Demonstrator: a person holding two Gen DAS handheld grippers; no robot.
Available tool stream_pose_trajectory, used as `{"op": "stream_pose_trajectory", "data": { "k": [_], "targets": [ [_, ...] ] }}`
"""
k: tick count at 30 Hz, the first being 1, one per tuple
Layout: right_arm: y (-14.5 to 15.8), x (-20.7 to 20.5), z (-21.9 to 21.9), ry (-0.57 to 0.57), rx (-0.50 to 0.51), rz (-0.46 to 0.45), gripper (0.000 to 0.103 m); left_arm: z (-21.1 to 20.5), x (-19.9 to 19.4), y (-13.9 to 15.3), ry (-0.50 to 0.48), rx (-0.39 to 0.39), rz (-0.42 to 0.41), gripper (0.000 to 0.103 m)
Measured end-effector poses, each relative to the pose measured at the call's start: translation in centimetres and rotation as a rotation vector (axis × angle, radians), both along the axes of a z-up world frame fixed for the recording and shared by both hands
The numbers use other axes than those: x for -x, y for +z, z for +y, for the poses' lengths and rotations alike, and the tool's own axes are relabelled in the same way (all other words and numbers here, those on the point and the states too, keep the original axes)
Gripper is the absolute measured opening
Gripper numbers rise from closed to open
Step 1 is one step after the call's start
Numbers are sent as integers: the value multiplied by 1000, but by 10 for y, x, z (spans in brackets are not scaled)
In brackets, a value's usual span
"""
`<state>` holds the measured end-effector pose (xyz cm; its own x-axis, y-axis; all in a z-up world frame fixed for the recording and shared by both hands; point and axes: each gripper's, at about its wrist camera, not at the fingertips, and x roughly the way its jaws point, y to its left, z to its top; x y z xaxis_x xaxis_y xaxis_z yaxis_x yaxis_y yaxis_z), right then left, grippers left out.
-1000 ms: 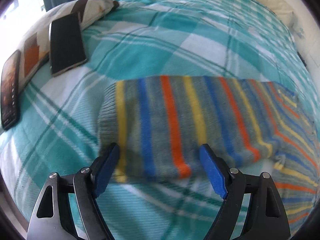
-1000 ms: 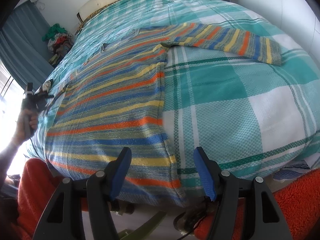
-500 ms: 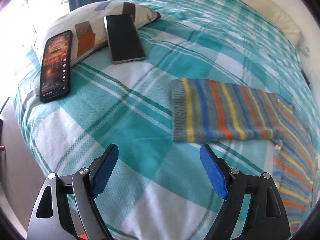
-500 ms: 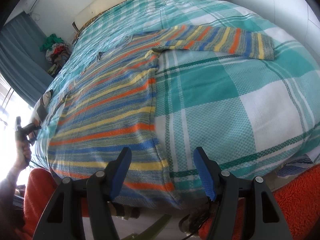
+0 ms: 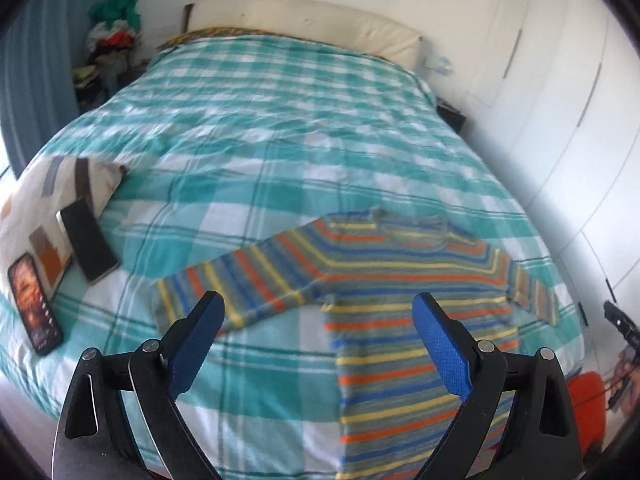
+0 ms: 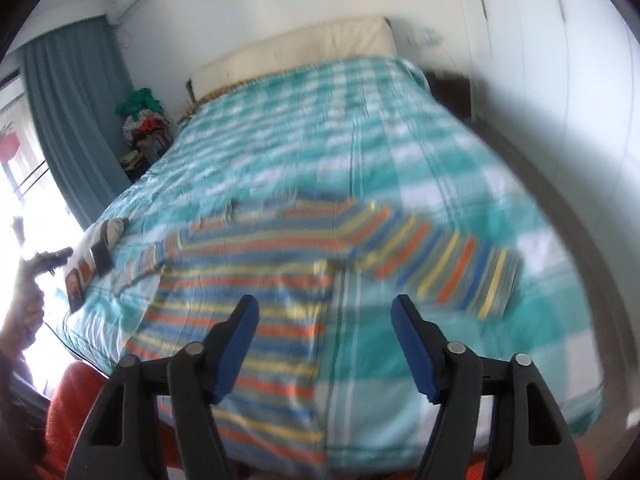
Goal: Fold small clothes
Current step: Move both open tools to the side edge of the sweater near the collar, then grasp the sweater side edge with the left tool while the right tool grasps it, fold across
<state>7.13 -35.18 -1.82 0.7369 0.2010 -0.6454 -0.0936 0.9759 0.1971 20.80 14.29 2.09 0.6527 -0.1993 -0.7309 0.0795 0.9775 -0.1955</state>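
Observation:
A small striped sweater point(image 5: 400, 280) in grey, orange, blue and yellow lies flat on the bed, sleeves spread out, its hem hanging over the near edge. It also shows, blurred, in the right wrist view point(image 6: 272, 280). My left gripper point(image 5: 318, 336) is open and empty, held above the near edge between the left sleeve point(image 5: 240, 284) and the body. My right gripper point(image 6: 324, 344) is open and empty, above the sweater's right side near the right sleeve point(image 6: 448, 272).
The bed carries a teal and white plaid blanket point(image 5: 280, 120). A patterned pillow point(image 5: 52, 204) at the left holds two phones point(image 5: 90, 240) point(image 5: 34, 304). A cream headboard point(image 5: 312, 20), clothes pile point(image 5: 112, 40), white wardrobe point(image 5: 560, 120) and orange rug point(image 6: 68, 420) surround it.
Both grippers have pulled back and tilted up from the bed. The left view swung from the left sleeve to the whole sweater. Both stay open.

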Motion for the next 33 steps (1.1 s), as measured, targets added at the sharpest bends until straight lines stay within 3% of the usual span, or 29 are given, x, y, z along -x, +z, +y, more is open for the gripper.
{"op": "stream_pose_trajectory", "data": {
  "k": [2, 4, 8, 14, 17, 21, 23, 24, 27, 28, 29, 30, 31, 33],
  "targets": [
    [19, -19, -3, 45, 49, -27, 73, -20, -24, 7, -69, -9, 21, 98],
    [32, -54, -3, 115, 101, -24, 73, -41, -60, -2, -116, -87, 70, 98],
    [24, -138, 4, 257, 166, 57, 73, -65, -118, -51, -147, -221, 180, 98],
    [-56, -262, 31, 377, 266, 262, 73, -66, -196, -131, -188, -279, 310, 98],
    [-94, -307, 42, 410, 294, 317, 73, -70, -225, -155, -232, -309, 308, 98],
    [-134, -366, 55, 454, 248, 377, 73, -78, -263, -186, -309, -299, 309, 97],
    [-149, -387, 61, 492, 220, 401, 73, -83, -278, -200, -337, -327, 312, 94],
    [-157, -397, 64, 508, 208, 421, 73, -83, -284, -208, -347, -338, 324, 87],
    [-181, -415, 65, 541, 174, 490, 71, -81, -289, -217, -378, -289, 338, 84],
    [-182, -416, 66, 557, 176, 493, 58, -82, -286, -215, -396, -266, 337, 69],
    [-181, -415, 68, 585, 168, 494, 20, -84, -282, -213, -431, -244, 341, 57],
    [-179, -413, 70, 624, 144, 510, 5, -89, -276, -211, -479, -233, 353, 25],
    [-177, -408, 75, 648, 162, 516, 7, -97, -270, -209, -511, -269, 362, 7],
    [-171, -389, 91, 674, 318, 477, 6, -118, -254, -202, -498, -446, 289, 6]
  ]
}}
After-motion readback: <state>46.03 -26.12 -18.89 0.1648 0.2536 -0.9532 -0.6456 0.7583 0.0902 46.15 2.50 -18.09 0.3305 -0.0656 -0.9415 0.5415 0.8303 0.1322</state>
